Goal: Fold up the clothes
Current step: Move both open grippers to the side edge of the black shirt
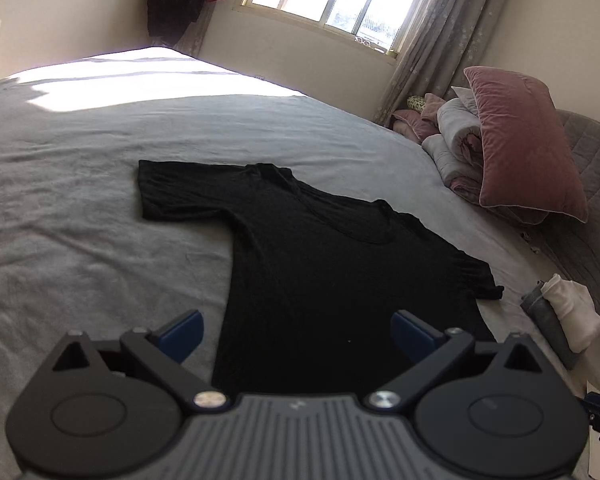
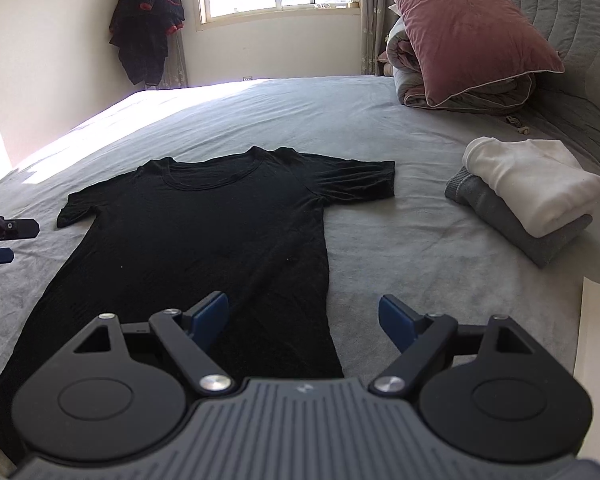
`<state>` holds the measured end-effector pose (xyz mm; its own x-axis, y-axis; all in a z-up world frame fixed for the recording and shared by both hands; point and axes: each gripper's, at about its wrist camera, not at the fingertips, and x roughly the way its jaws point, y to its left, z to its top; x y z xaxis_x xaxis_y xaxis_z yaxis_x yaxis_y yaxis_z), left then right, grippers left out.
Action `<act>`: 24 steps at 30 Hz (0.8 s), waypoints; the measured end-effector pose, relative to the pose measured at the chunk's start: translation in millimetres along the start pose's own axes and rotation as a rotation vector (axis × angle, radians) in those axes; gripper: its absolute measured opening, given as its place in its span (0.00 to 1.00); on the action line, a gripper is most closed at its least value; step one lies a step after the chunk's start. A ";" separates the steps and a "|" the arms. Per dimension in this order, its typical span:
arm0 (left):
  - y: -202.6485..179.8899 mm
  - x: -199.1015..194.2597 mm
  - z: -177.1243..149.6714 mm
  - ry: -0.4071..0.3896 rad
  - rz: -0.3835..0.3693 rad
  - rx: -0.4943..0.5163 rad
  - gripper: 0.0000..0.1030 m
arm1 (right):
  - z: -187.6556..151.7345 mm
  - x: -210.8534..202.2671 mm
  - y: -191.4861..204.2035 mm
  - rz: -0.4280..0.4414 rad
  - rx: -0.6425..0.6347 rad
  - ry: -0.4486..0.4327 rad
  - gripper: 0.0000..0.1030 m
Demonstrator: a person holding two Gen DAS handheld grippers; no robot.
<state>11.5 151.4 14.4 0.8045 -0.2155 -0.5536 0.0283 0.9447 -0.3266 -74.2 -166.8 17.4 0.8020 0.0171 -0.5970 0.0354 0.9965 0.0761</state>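
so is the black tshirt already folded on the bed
No, the black t-shirt lies spread flat on the bed with both sleeves out, unlike the folded white garment on the grey one.

— Any words or numbers readable here?
— None. A small pale mark sits on the ribbed grey body of each gripper, too small to read in either wrist view.

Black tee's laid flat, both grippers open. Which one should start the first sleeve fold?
Probably right. The right gripper hangs over the black T-shirt's hem edge, with the nearer sleeve straight ahead. The left gripper is open too, but its sleeve lies farther off.
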 end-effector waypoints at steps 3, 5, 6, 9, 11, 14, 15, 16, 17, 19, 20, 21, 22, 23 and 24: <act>-12.3 3.0 -5.7 -0.007 -0.001 0.024 0.93 | 3.1 -0.4 -8.1 0.005 0.015 0.021 0.83; -21.6 5.2 0.5 -0.013 0.001 0.028 0.93 | 8.2 0.1 -13.6 0.009 0.023 0.031 0.83; -26.0 6.6 4.3 -0.013 0.002 0.028 0.93 | 12.7 0.9 -16.2 0.005 0.028 0.030 0.83; -31.8 15.0 15.7 0.008 0.011 0.011 0.94 | 26.0 6.3 -23.7 0.009 0.060 0.022 0.83; -34.8 23.4 23.0 0.018 0.011 -0.005 0.94 | 35.4 14.5 -28.4 0.019 0.084 0.018 0.83; -41.4 41.2 33.9 0.029 0.024 -0.023 0.94 | 52.5 36.1 -35.8 0.034 0.132 0.010 0.83; -44.8 47.0 37.3 0.034 0.026 -0.021 0.94 | 58.7 45.4 -37.2 0.035 0.146 0.009 0.83; -48.2 52.8 40.7 0.039 0.027 -0.018 0.94 | 63.9 53.9 -38.7 0.034 0.160 0.006 0.83; -52.4 58.7 44.3 0.042 0.020 -0.012 0.94 | 68.8 63.3 -41.0 0.036 0.180 0.006 0.83; -62.3 71.5 51.4 0.046 0.005 0.005 0.94 | 79.6 86.1 -48.5 0.046 0.242 0.003 0.83; -67.8 78.3 54.9 0.046 -0.003 0.016 0.94 | 84.5 97.0 -52.0 0.051 0.272 0.002 0.83; -73.4 85.3 58.2 0.046 -0.010 0.027 0.93 | 88.3 107.7 -55.1 0.055 0.297 0.003 0.83; -78.5 94.8 59.8 0.047 -0.020 0.027 0.92 | 92.6 119.7 -59.4 0.059 0.326 0.001 0.83; -83.6 104.4 61.5 0.048 -0.030 0.028 0.89 | 96.7 131.9 -65.3 0.060 0.359 -0.004 0.83; -88.8 113.9 63.1 0.049 -0.039 0.029 0.87 | 100.8 144.1 -71.3 0.061 0.392 -0.009 0.83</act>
<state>138.0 58.6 28.6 0.7725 -0.2637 -0.5776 0.0771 0.9419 -0.3268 98.9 -243.6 6.4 0.8147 0.0724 -0.5754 0.2115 0.8867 0.4111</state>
